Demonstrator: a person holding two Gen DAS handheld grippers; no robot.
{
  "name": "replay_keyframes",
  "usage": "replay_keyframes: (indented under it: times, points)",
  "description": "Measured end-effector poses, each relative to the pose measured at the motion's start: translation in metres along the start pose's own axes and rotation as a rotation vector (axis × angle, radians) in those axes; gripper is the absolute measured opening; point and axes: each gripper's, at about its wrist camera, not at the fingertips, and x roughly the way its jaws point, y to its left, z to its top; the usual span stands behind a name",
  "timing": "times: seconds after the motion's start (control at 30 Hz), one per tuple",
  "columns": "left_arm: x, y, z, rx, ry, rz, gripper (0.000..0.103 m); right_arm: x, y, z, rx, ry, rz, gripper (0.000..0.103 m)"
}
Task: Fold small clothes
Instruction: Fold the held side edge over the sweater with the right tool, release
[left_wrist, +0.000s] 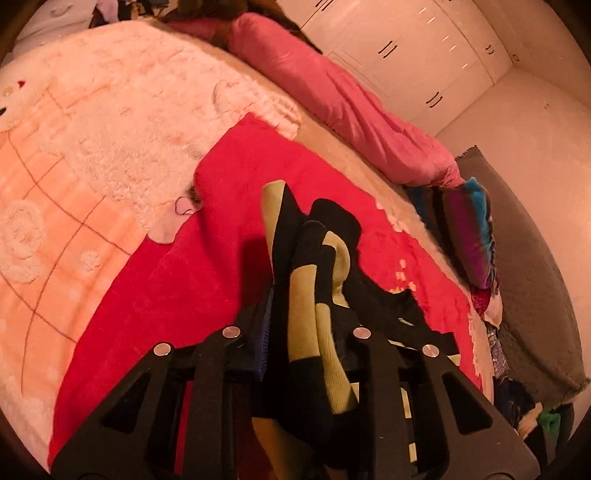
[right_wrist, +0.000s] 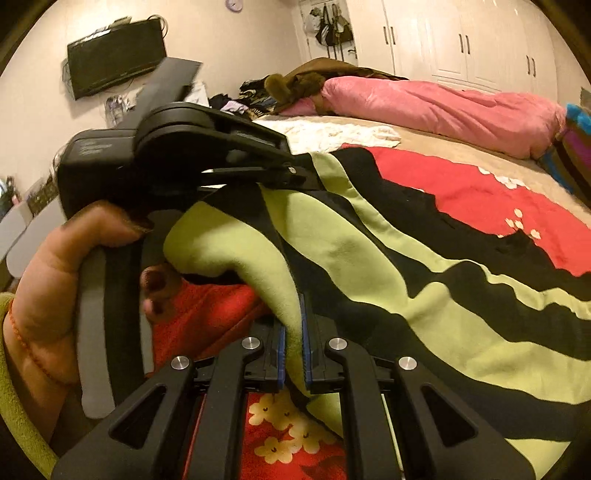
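Black linkage arms of each hand-held gripper fill the bottom of both wrist views. Going by size:

Bed (right_wrist: 369, 129): carries everything; no worktop in use. Cream fleece blanket (left_wrist: 110, 122) and red floral blanket (left_wrist: 166, 277) lie spread over it, the red one serving as the folding surface. Pink duvet roll (right_wrist: 443, 107) lies along the far side, well apart from the work.

Task garment (right_wrist: 369, 251): small black piece with lime-green stripes, partly lying on the red blanket, near edge lifted by both grippers (probably to carry one edge over for a fold).

Left hand-held gripper (right_wrist: 291, 173): seen side-on from the right wrist view, held by a hand (right_wrist: 48, 295); its jaws are clenched on the garment's upper edge. In its own view the striped cloth bunches between the fingers and drapes forward.

Right hand-held gripper (right_wrist: 293, 343): blue pads (right_wrist: 306, 350) pinched tight on a green fold of the same garment.

Judgement: two holds on one edge keep the cloth taut, so it should lay over flat.

Containers: none visible; loose clothes are piled at the bed's far end, contents too small to tell.
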Motion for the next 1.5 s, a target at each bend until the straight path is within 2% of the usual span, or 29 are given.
replay_keyframes:
  times: [0.1,0.13,0.43,0.77,0.97,1.03,1.17,1.27,1.4,1.5]
  points:
    - [-0.004,-0.011,0.0,0.032,-0.008,0.002,0.015,-0.005,-0.005,0.0,0.038,-0.004,0.014,0.006]
    - [-0.005,-0.013,0.0,0.036,-0.008,-0.002,0.012,-0.006,-0.005,0.0,0.042,-0.005,0.015,0.006]
    - [-0.017,-0.035,-0.008,0.04,-0.023,-0.029,0.009,-0.032,-0.012,-0.002,0.06,-0.02,0.025,0.006]
    - [-0.026,-0.106,-0.027,0.066,-0.013,-0.043,0.009,-0.091,-0.043,-0.021,0.119,-0.085,0.026,0.006]
    - [-0.005,-0.162,-0.044,0.126,0.032,-0.032,0.009,-0.124,-0.08,-0.044,0.235,-0.107,0.024,0.004]
    - [0.007,-0.178,-0.053,0.156,0.057,-0.006,0.009,-0.131,-0.094,-0.053,0.285,-0.112,0.016,0.0]
    - [0.031,-0.195,-0.076,0.191,0.114,0.021,0.009,-0.144,-0.118,-0.067,0.353,-0.103,0.005,0.0]
    - [0.044,-0.207,-0.096,0.228,0.16,0.022,0.009,-0.153,-0.132,-0.083,0.373,-0.078,-0.037,0.0]
    - [0.055,-0.214,-0.115,0.263,0.209,-0.007,0.035,-0.168,-0.162,-0.114,0.448,-0.031,-0.104,0.0]
    - [0.048,-0.215,-0.122,0.281,0.21,-0.035,0.043,-0.177,-0.182,-0.134,0.519,-0.012,-0.144,0.0]
